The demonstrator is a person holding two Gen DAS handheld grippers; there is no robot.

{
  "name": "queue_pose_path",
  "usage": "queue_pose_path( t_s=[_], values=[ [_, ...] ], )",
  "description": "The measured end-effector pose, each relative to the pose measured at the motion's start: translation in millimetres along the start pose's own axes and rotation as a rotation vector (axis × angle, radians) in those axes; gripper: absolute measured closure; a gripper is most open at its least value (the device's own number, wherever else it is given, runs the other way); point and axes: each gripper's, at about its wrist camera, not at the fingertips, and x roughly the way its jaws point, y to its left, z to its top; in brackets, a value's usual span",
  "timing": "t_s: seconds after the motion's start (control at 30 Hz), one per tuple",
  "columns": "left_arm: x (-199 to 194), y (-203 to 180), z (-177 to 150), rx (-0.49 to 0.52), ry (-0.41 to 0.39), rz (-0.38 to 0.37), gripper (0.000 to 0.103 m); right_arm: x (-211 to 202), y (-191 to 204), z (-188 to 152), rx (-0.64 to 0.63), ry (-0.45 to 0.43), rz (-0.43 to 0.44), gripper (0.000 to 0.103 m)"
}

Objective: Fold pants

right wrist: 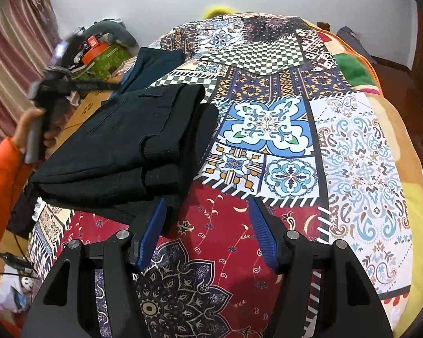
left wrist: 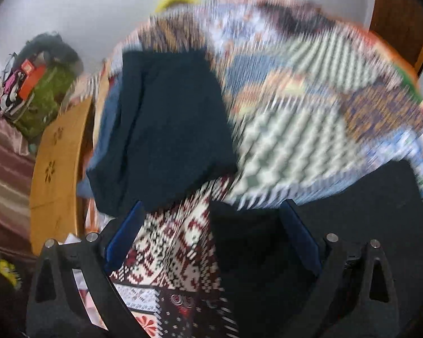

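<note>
Black pants lie folded into a thick stack on the left side of the patchwork bedspread. My right gripper is open and empty just in front of the stack, with its left finger at the stack's near corner. My left gripper shows blurred at the far left of the right wrist view, lifted off the bed in a hand with an orange sleeve. In the left wrist view, which is motion-blurred, my left gripper is open and empty, with black pants fabric below on the right.
A second dark folded garment lies farther back on the bedspread, also in the right wrist view. A wooden headboard and a green bag with clutter stand to the left. Striped curtains hang behind.
</note>
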Motion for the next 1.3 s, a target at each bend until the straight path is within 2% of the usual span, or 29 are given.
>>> queue_pose_path(
  t_s=[0.03, 0.13, 0.43, 0.67, 0.8, 0.9, 1.0, 1.1, 1.17, 1.2, 1.3],
  values=[
    [10.0, 0.9, -7.7, 0.007, 0.030, -0.028, 0.006, -0.9, -0.4, 0.1, 0.000, 0.000, -0.004, 0.046],
    [7.5, 11.3, -28.9, -0.024, 0.024, -0.072, 0.005, -5.2, -1.6, -0.4, -0.001, -0.006, -0.014, 0.046],
    [-49.8, 25.4, -113.0, -0.046, 0.030, -0.157, 0.005, -25.6, 1.8, 3.8, -0.014, -0.063, -0.015, 0.046],
    [-91.5, 17.0, -165.6, -0.134, -0.006, -0.252, 0.005, -35.2, 19.2, 6.9, -0.052, -0.095, 0.014, 0.045],
    [-107.4, 10.1, -179.6, -0.174, -0.016, -0.322, 0.006, -33.7, 27.6, 6.9, -0.060, -0.092, 0.039, 0.045],
    [-129.3, 2.6, -185.0, -0.179, -0.092, -0.295, 0.009, -29.3, 33.8, 5.1, -0.069, -0.081, 0.053, 0.045],
    [-145.3, -0.8, -189.1, -0.195, -0.158, -0.317, 0.012, -23.3, 36.7, 3.2, -0.069, -0.073, 0.066, 0.045],
    [-142.3, -7.6, -191.6, -0.168, -0.161, -0.294, 0.021, -13.2, 36.4, 1.6, -0.064, -0.057, 0.076, 0.046],
    [-134.5, -8.6, -195.1, -0.178, -0.151, -0.285, 0.025, -9.8, 37.3, -0.7, -0.074, -0.050, 0.074, 0.056],
    [-133.3, -6.2, -197.1, -0.196, -0.153, -0.296, 0.027, -7.5, 38.1, -1.9, -0.086, -0.044, 0.070, 0.067],
    [-133.7, 1.3, -202.8, -0.224, -0.151, -0.251, 0.036, -1.3, 40.3, -6.3, -0.124, -0.026, 0.054, 0.073]
  ],
)
